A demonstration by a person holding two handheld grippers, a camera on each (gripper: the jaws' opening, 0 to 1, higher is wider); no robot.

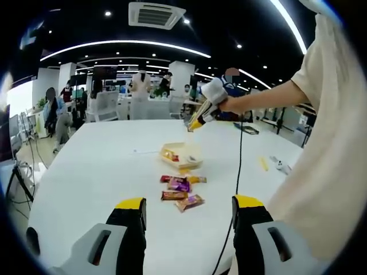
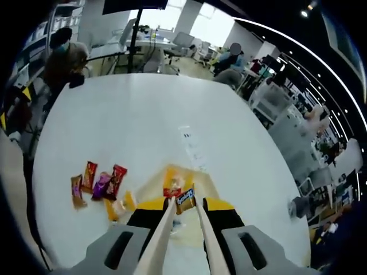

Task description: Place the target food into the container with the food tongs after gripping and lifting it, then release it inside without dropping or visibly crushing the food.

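My left gripper (image 1: 188,213): matt grey plastic bodies, black jaws with yellow tips. My right gripper (image 2: 185,207): the same grey, black and yellow plastic, closed on food tongs (image 2: 182,229) of pale, matt, wood-like material. Blue snack packet (image 2: 184,198) between the tong tips: glossy printed wrapper. Loose snack packets (image 1: 182,192): shiny foil-like wrappers, red, purple, orange. Container (image 1: 182,156): thin, smooth, pale yellow. Table (image 1: 103,172): smooth white top, faint sheen. Cable (image 1: 237,172): black, smooth. My sleeve (image 1: 330,74): cream cloth, matt.

I see a white table (image 1: 103,166) with a black cable (image 1: 238,166) running across it; behind it stand office desks, seated people (image 2: 63,57) and a ceiling vent (image 1: 156,14).
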